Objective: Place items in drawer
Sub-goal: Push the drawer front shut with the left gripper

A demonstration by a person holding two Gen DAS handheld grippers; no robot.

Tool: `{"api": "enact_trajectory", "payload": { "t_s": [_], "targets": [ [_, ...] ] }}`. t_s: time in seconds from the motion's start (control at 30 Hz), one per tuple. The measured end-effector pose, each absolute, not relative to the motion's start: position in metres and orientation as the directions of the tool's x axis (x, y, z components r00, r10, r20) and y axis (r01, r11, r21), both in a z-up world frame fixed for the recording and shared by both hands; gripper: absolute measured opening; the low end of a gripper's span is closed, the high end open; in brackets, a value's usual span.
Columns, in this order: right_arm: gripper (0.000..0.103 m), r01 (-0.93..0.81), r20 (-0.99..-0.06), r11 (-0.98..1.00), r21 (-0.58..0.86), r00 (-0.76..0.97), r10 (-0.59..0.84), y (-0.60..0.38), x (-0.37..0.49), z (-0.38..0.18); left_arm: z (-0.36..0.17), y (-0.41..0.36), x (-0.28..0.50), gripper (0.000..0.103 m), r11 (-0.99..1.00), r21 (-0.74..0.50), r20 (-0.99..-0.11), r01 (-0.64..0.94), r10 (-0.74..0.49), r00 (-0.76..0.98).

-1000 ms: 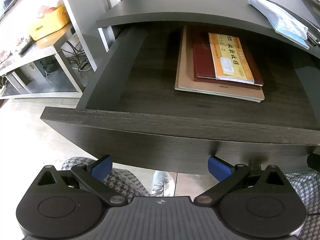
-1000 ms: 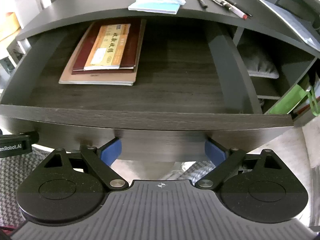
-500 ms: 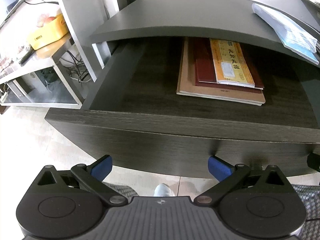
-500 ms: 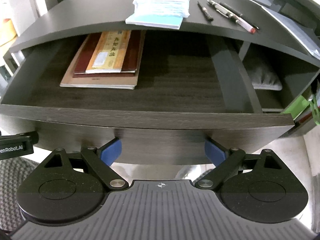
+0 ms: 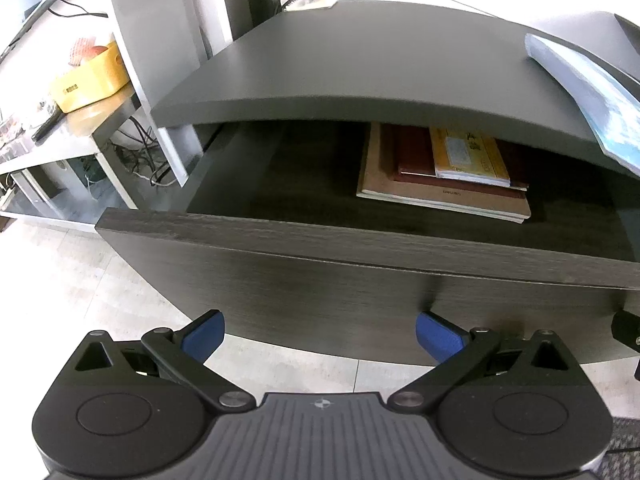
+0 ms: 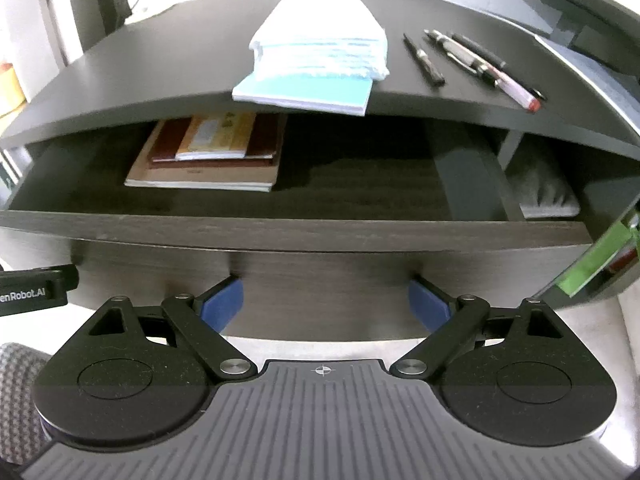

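- The left tool (image 5: 319, 332) is spread wide with nothing between its blue pads (image 5: 204, 332), hanging just in front of the drawer (image 5: 360, 276) face.
- The right tool (image 6: 325, 304) is likewise released and empty, its blue pads (image 6: 224, 306) close against the same dark front panel, further to the right.
- The drawer stands partly open under the dark tabletop (image 5: 380, 68).
- Inside, toward the back left, lies a flat stack: a tan notebook (image 6: 200, 178) at the bottom, a dark red book (image 6: 168, 144) on it, and a yellow booklet (image 6: 218, 136) on top. The back of the stack is hidden under the tabletop edge.
- The rest of the drawer floor, to the right of the stack, is bare dark wood.
- On the tabletop, a pile of pale blue papers (image 6: 316, 68) sits at the front edge, its bottom sheet jutting out over the drawer.
- Several pens (image 6: 480, 64) lie just right of the papers, apart from them.
- Right of the drawer, an open cubby holds a grey pouch (image 6: 540, 196).
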State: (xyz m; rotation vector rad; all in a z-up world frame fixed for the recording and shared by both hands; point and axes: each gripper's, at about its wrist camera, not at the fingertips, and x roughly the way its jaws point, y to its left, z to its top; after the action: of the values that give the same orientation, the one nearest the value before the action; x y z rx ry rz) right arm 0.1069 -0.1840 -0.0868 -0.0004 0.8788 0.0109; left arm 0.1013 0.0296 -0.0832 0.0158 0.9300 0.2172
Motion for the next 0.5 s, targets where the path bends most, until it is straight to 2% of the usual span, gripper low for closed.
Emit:
{"api": "enact_trajectory", "payload": {
  "t_s": [0.5],
  "targets": [
    [0.093, -0.012, -0.741, 0.998, 0.063, 0.669, 0.055, -0.193, 0.157, -0.094, -0.09, 0.026, 0.148, 0.102, 0.976, 0.1, -0.79, -0.191, 0.195, 0.581]
  ]
}}
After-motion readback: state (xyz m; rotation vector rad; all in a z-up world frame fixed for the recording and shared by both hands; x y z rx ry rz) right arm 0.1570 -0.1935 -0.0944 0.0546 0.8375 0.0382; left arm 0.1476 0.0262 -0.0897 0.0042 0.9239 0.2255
